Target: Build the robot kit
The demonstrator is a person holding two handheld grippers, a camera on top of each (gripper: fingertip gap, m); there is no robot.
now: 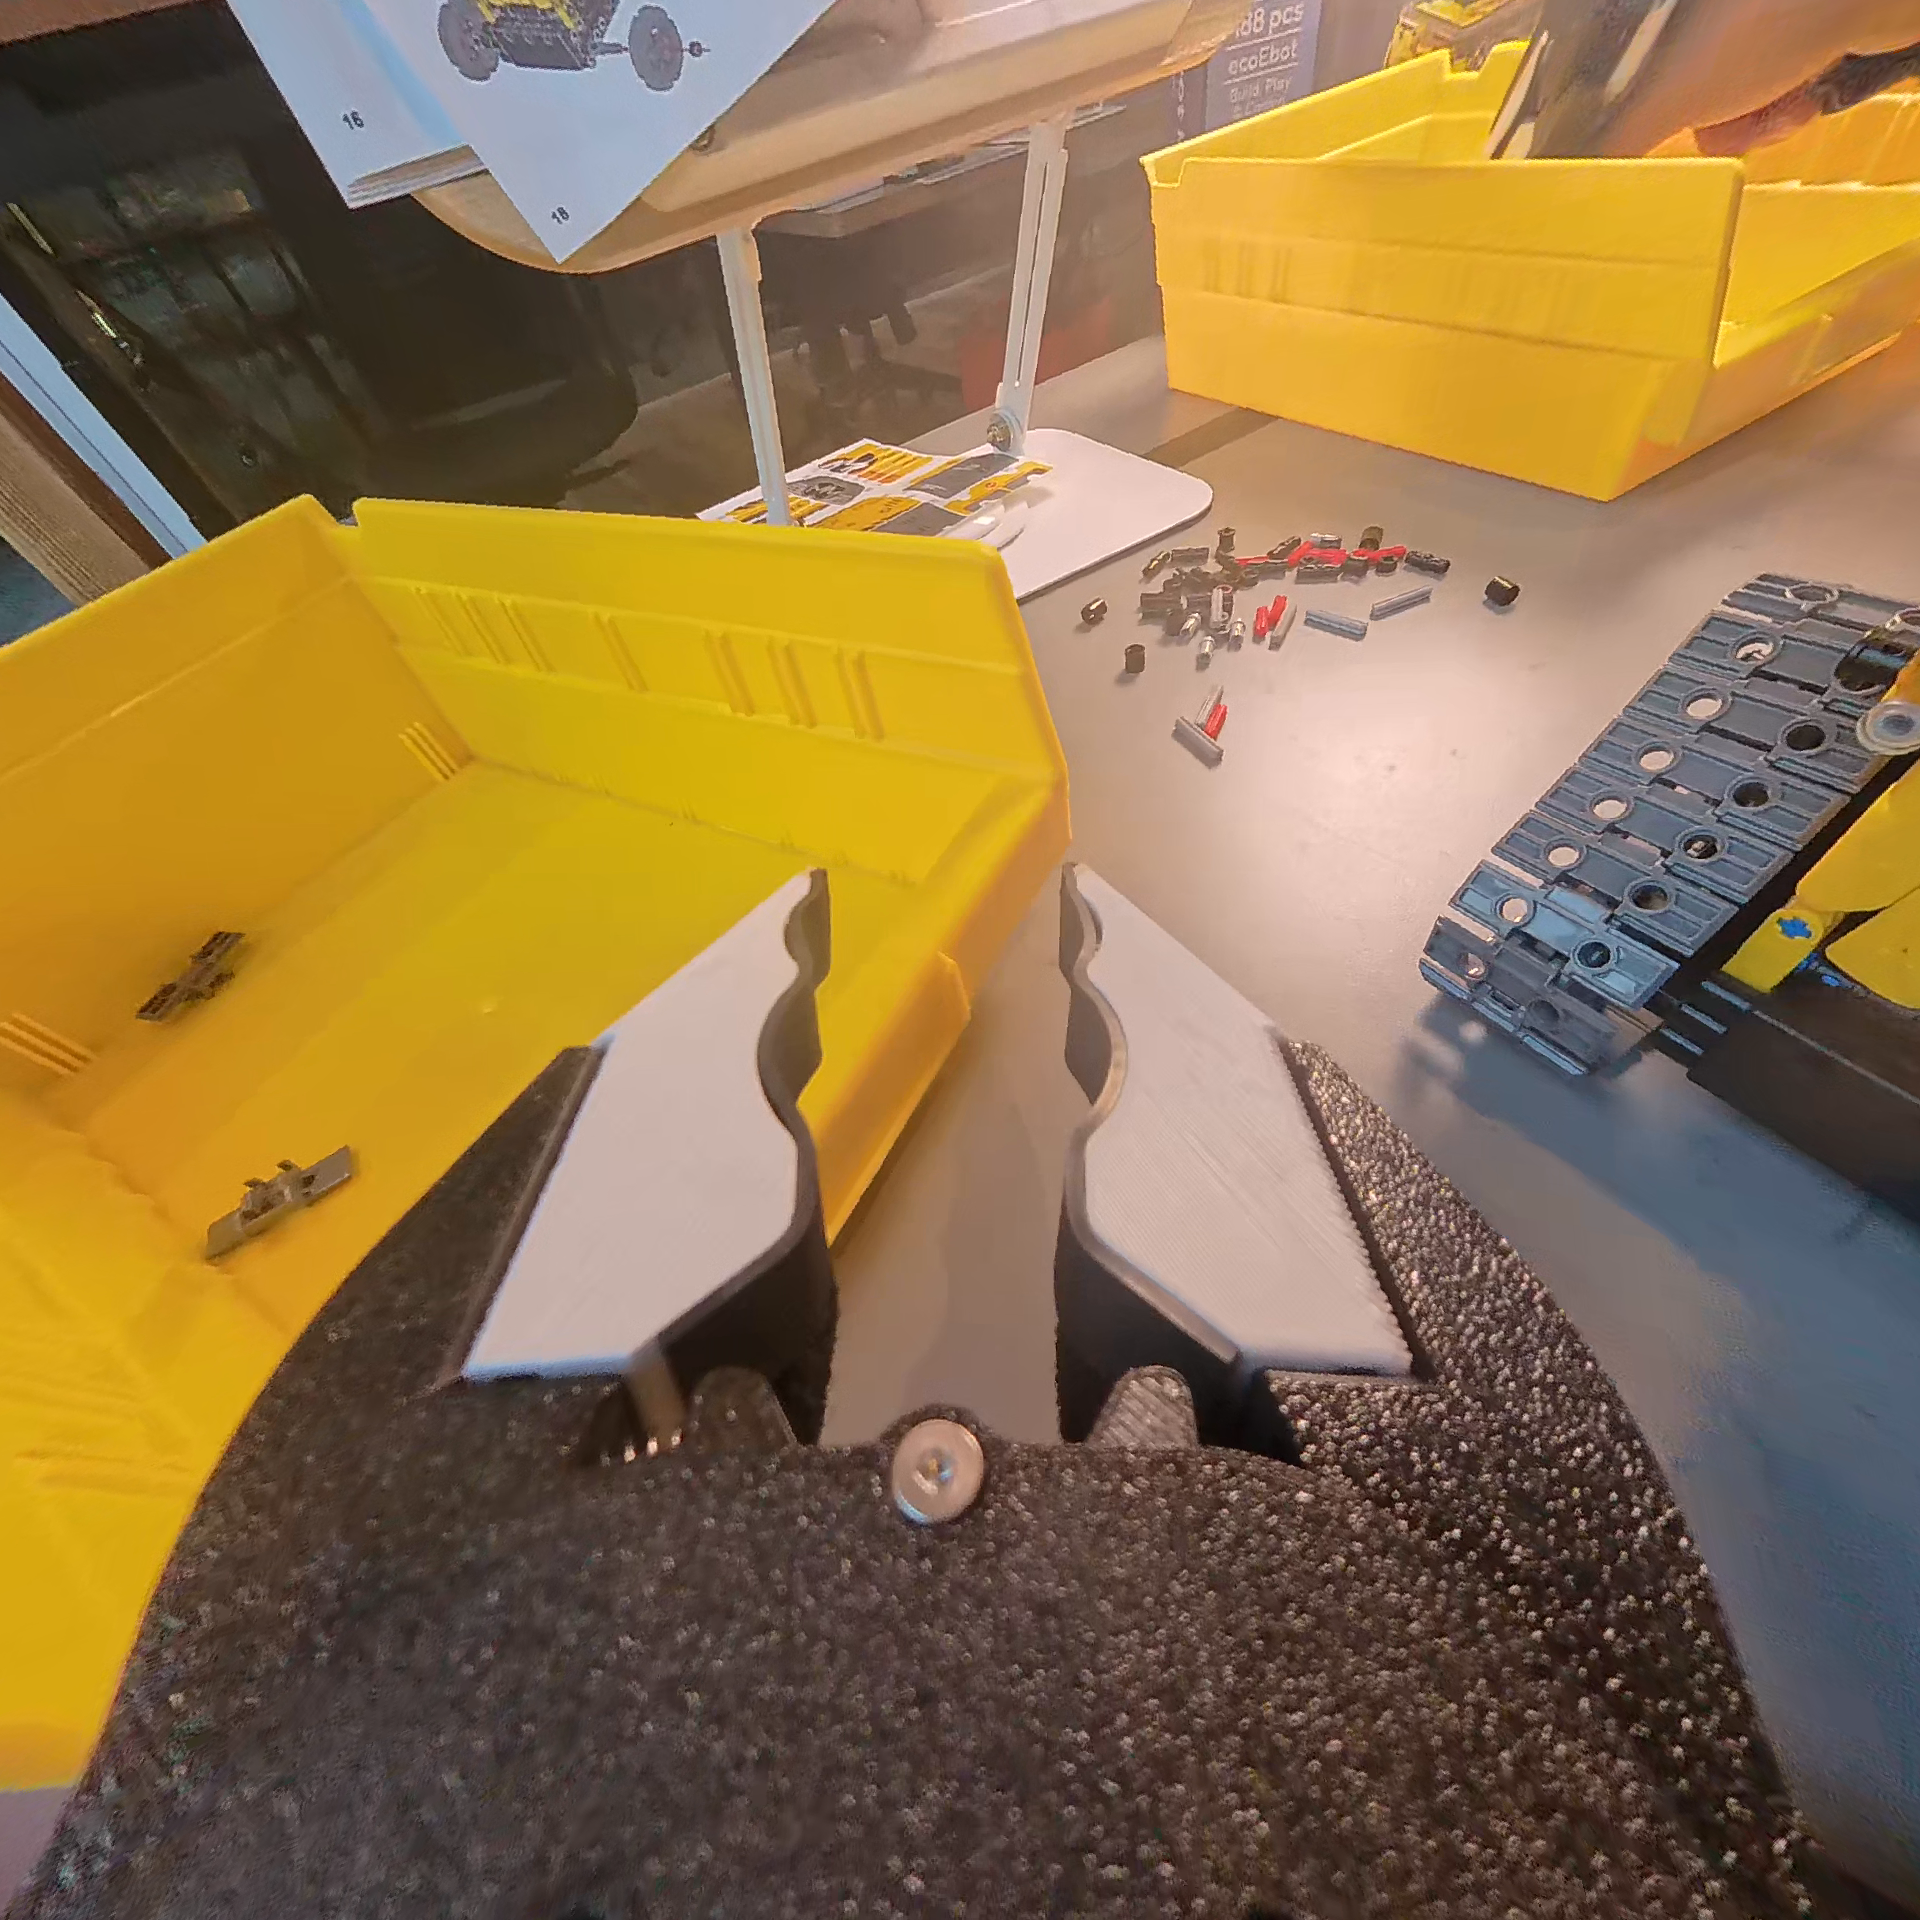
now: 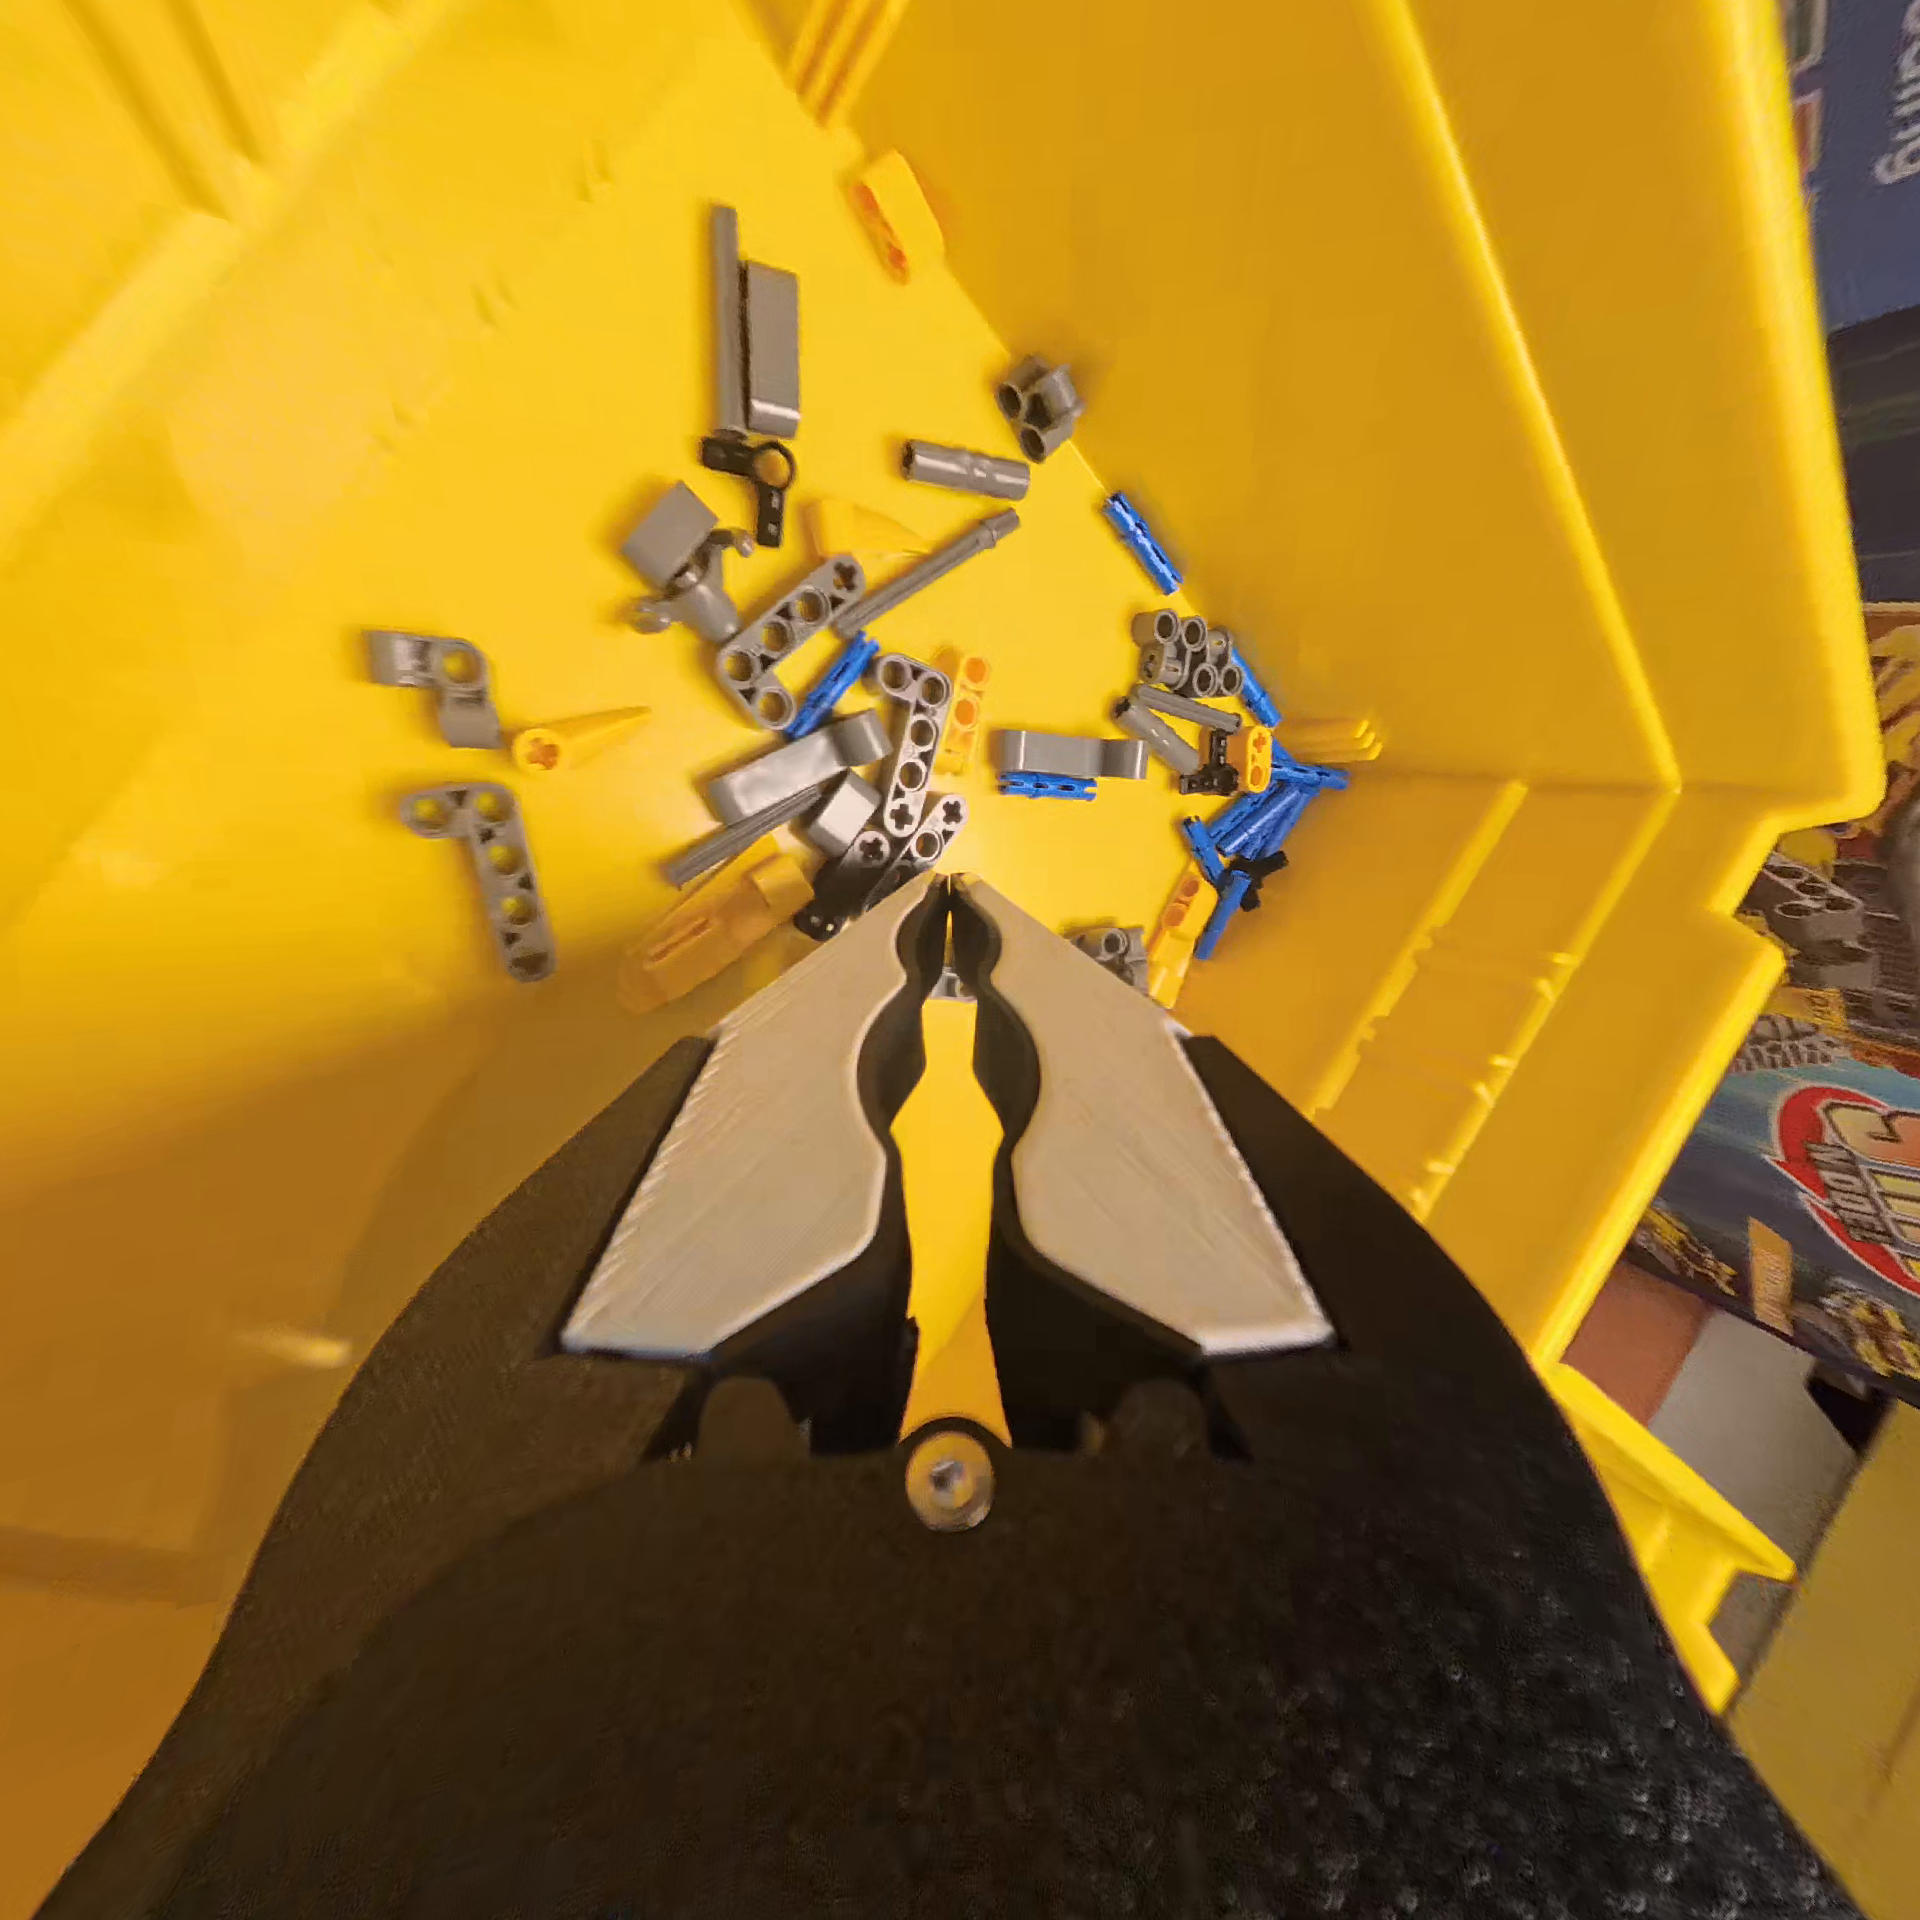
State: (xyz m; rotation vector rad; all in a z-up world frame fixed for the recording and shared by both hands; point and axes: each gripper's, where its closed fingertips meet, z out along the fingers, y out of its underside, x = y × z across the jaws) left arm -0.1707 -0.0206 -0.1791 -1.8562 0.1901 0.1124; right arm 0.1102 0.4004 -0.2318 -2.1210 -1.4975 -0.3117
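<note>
Both grippers: grey wavy-edged fingers (image 1: pixel 717 1132), black textured body, silver centre screw (image 1: pixel 938 1469).

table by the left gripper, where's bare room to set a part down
Bare table between the near bin, the loose pins and the track. That bin's floor is mostly free. Crowded: the right gripper's bin.

A grey tabletop (image 1: pixel 1351 831) fills the foreground under warm indoor light. A white stand (image 1: pixel 1101 488) with thin legs carries a pale wooden board (image 1: pixel 831 125). Behind it lies a dark, dim area with shadowed furniture (image 1: pixel 187 312), too murky to identify.
</note>
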